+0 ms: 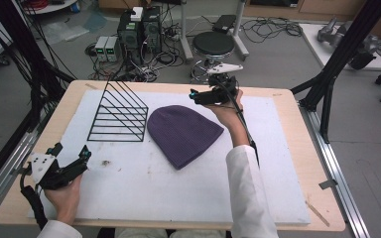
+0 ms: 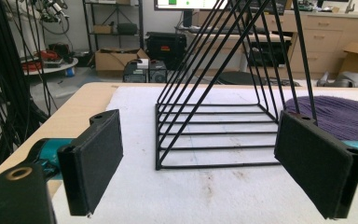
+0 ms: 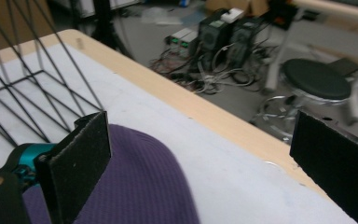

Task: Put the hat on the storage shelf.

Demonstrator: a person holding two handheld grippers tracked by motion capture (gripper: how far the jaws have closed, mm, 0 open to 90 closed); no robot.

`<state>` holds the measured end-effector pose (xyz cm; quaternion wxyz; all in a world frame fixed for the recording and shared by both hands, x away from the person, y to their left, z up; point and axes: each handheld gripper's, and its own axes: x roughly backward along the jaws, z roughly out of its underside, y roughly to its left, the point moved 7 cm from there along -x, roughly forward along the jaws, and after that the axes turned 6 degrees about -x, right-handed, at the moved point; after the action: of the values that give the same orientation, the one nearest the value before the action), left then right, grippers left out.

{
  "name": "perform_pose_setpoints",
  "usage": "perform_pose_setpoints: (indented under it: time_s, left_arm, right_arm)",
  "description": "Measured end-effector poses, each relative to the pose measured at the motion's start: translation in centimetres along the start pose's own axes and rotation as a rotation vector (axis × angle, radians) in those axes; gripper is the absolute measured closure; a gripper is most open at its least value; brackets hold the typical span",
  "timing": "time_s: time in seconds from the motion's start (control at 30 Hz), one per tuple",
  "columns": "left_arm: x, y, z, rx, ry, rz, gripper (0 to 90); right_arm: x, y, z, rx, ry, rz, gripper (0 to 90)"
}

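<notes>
- High view: purple beanie (image 1: 184, 135) lies flat near the middle of the white mat (image 1: 129, 183) on the desk (image 1: 287, 99), rounded crown toward the far side, opening toward the person. Black wire rack (image 1: 117, 114) stands just beside it on the left, apart or barely touching; cannot tell which
- High view: right hand-held gripper (image 1: 198, 96) hovers above the mat just beyond the beanie's far right edge, jaws pointing left toward the rack; probably lined up to take hold of the crown. Left hand-held gripper (image 1: 72, 153) sits low at the near left corner, well apart from both things, likely parked clear of the work
- Left gripper view: jaws spread wide with nothing between the pads (image 2: 95, 158). Rack stands straight ahead, its slanted wires rising to a peak; a strip of beanie shows behind the right jaw
- Right gripper view: jaws also wide and empty. Beanie lies below and between them, close under the left pad (image 3: 79, 158), not gripped. Desk edge runs diagonally behind, with a stool (image 3: 314, 79) on the floor beyond
</notes>
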<state>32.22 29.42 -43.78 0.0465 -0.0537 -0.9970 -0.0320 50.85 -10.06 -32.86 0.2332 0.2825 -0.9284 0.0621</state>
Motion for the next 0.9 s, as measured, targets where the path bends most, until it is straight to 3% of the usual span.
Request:
perform_pose_setpoints:
  time_s: [0.23,0.33,0.47,0.67,0.7,0.73,0.9]
  left_arm:
    - [0.0,0.0,0.1,0.003,0.004,0.008,15.5]
    - [0.0,0.0,0.1,0.006,0.004,0.012,15.5]
    - [-0.1,0.1,0.1,0.005,0.003,0.015,15.5]
    - [-0.4,-0.1,0.1,0.006,0.004,0.019,15.5]
    - [-0.4,-0.1,0.1,0.003,0.003,0.019,15.5]
    - [-0.4,-0.1,0.1,0.004,0.003,0.019,15.5]
    - [-0.3,-0.2,0.0,0.001,-0.002,0.024,15.5]
  right_arm:
    - [-2.5,0.3,-1.2,0.004,0.032,-0.018,5.0]
    - [-3.4,0.2,-1.1,-0.015,0.041,-0.030,5.2]
    - [-4.4,0.1,-1.0,-0.004,0.068,-0.037,5.3]
    - [-5.9,1.0,-1.8,0.034,0.095,-0.059,6.3]
    - [-6.5,1.4,-1.6,0.094,0.157,-0.057,6.2]
    - [-6.7,1.6,-1.6,0.120,0.167,-0.059,6.2]
    - [-8.2,2.3,-0.7,0.128,0.217,-0.082,6.2]
